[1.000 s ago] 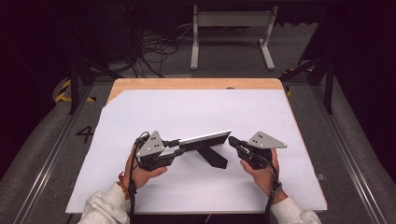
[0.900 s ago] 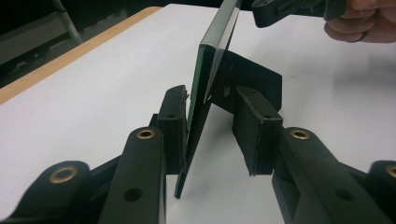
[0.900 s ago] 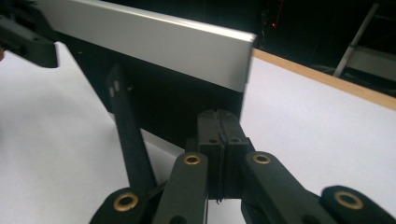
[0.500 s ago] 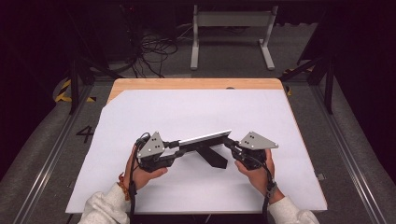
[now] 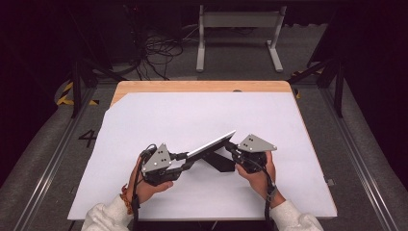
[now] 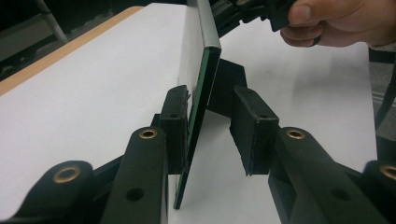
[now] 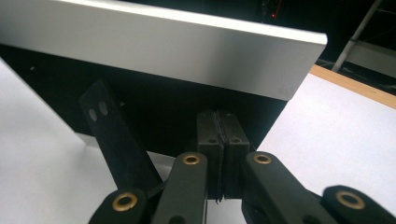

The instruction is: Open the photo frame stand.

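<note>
High view shows a wooden table (image 5: 202, 86) covered by a white sheet (image 5: 192, 120), with a person's two forearms coming in from the near edge. At the left, the left gripper (image 5: 185, 158) straddles the near end of a thin flat panel (image 5: 211, 143); in the left gripper view its jaws stand partly open around the panel's edge (image 6: 198, 102), the left pad (image 6: 175, 126) against or almost against the panel face, the right pad (image 6: 250, 128) clearly apart, so nothing is clamped there. The panel rests tilted on the sheet near the table's front middle, between the two grippers, propped by a black folding stand (image 5: 221, 162) behind it. It looks like a silver-backed slab with a greenish glass edge, possibly a tablet or picture frame, though the views are too close to say which. At the right, the right gripper (image 5: 230, 146) reaches to the panel's far end; the right gripper view shows its jaws pressed together with no gap, in front of the dark back face (image 7: 177, 107) beside the stand leg (image 7: 116, 140), and something thin may be pinched between them, but I cannot tell. The panel will likely handle as stiff, fairly light, smooth and slippery, and fragile at its glass face, so it is best held by the edges with gentle, even pressure from both sides.
</note>
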`<state>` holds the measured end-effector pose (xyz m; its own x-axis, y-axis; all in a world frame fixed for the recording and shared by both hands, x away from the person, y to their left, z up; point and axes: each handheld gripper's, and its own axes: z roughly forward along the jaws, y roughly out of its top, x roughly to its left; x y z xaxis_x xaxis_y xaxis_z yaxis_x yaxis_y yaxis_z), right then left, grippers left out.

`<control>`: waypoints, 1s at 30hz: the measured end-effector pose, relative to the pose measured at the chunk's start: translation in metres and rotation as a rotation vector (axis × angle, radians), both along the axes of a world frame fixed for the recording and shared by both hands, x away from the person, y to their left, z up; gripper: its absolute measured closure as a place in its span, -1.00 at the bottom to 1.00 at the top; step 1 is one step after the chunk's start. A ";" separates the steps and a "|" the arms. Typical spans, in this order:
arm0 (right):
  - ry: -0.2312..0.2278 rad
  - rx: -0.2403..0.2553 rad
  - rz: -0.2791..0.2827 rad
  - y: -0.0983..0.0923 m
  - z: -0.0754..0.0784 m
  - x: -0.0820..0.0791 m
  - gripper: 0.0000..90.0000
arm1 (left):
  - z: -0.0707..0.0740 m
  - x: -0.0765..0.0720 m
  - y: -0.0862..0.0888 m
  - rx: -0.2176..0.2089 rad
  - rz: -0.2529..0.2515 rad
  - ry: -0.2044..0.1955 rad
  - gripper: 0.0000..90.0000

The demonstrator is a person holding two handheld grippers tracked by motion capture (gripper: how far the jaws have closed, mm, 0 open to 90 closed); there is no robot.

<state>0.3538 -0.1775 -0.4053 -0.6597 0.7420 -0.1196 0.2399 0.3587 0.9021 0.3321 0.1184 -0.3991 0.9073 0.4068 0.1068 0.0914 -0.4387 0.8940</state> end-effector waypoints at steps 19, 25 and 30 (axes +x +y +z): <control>0.007 0.021 -0.011 0.010 -0.001 0.005 1.00 | 0.001 -0.010 -0.014 0.043 -0.034 -0.035 0.47; 0.009 0.040 0.001 0.003 0.002 0.002 1.00 | 0.007 -0.015 -0.005 0.046 -0.054 -0.056 0.47; 0.001 0.044 0.006 0.000 0.004 -0.001 1.00 | 0.000 -0.013 0.001 0.117 -0.047 -0.060 0.48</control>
